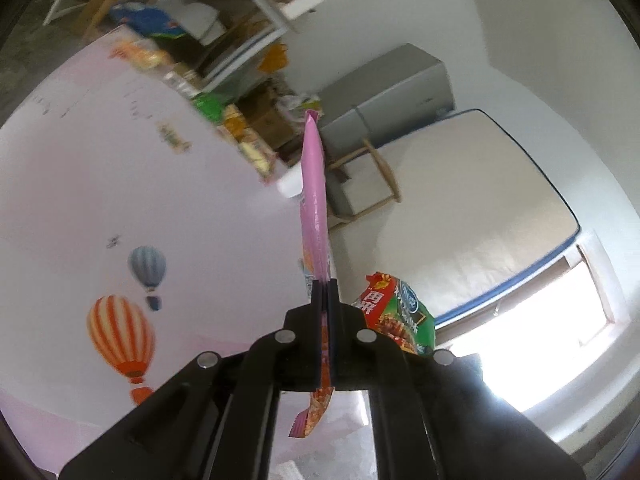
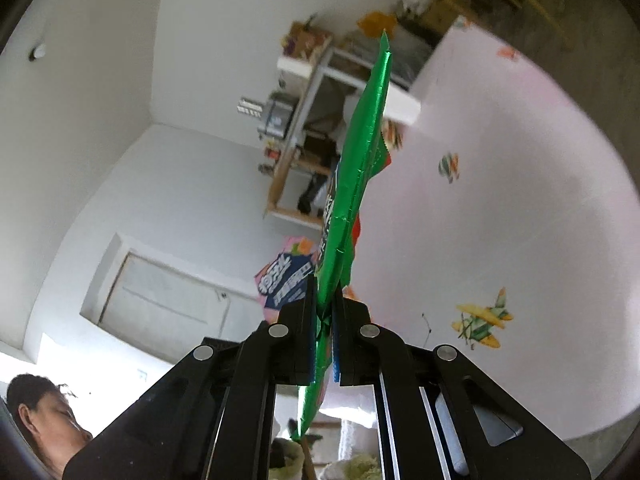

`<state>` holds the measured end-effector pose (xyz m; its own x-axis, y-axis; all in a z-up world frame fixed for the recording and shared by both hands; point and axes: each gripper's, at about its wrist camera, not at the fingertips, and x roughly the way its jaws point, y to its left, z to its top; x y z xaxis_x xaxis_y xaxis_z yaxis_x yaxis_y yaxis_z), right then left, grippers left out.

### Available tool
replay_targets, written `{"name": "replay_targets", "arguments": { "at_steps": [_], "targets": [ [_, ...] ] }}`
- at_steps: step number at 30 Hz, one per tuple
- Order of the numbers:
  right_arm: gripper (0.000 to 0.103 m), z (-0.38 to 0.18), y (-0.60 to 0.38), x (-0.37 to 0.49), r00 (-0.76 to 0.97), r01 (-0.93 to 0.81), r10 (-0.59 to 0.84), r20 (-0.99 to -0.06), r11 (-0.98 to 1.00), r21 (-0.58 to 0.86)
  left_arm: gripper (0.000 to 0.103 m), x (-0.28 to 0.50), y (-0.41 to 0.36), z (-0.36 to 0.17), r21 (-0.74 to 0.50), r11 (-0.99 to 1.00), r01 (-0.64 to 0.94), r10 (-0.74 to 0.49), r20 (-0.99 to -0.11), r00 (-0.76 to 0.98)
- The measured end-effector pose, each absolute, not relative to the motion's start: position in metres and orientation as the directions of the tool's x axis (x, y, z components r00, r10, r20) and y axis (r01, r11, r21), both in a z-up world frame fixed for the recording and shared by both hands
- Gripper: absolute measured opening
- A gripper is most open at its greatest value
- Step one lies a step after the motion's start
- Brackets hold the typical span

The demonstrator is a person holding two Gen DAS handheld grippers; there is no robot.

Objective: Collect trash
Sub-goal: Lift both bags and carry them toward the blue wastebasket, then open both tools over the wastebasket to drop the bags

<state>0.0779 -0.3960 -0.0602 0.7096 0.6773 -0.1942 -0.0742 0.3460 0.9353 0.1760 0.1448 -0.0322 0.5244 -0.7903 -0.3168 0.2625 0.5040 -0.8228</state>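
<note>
White walls and a pink bench (image 1: 120, 168) printed with balloons are seen. One pink wrapper (image 1: 314, 200) is pinched edge-on by the left claw (image 1: 325, 284), a green packet (image 2: 356, 184) by the right claw (image 2: 325, 292). Print is blurred.

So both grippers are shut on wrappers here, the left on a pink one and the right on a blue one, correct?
Not quite. The right gripper is shut on a green wrapper, not a blue one, as the right wrist view shows. The left gripper is indeed shut on the pink wrapper.
</note>
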Motion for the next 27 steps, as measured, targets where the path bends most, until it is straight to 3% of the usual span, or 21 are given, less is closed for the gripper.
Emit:
{"name": "replay_targets", "arguments": {
  "at_steps": [5,10,15,19,27],
  "targets": [
    [0.004,-0.049,-0.443,0.037,0.811,-0.074,0.568,-0.136,0.331,0.941,0.001,0.184,0.109,-0.003,-0.821,0.447,0.355,-0.854,-0.274,0.442],
    [0.004,-0.039,-0.509,-0.028,0.928,-0.010,0.358,-0.105,0.306,0.952,0.001,0.193,0.051,0.018,-0.803,0.385,0.455,-0.910,-0.249,0.331],
    [0.004,-0.050,-0.563,-0.095,0.987,0.066,0.129,-0.100,0.246,0.967,0.001,0.198,-0.039,0.024,-0.774,0.338,0.536,-0.941,-0.284,0.183],
    [0.005,-0.096,-0.591,-0.130,0.991,0.130,0.001,-0.132,0.122,0.984,0.001,0.199,-0.109,0.016,-0.763,0.316,0.564,-0.941,-0.327,0.085],
    [0.005,-0.228,-0.623,-0.115,0.968,0.222,-0.069,-0.240,-0.206,0.953,0.001,0.212,-0.212,-0.015,-0.753,0.321,0.575,-0.908,-0.417,-0.039]
  ]
}}
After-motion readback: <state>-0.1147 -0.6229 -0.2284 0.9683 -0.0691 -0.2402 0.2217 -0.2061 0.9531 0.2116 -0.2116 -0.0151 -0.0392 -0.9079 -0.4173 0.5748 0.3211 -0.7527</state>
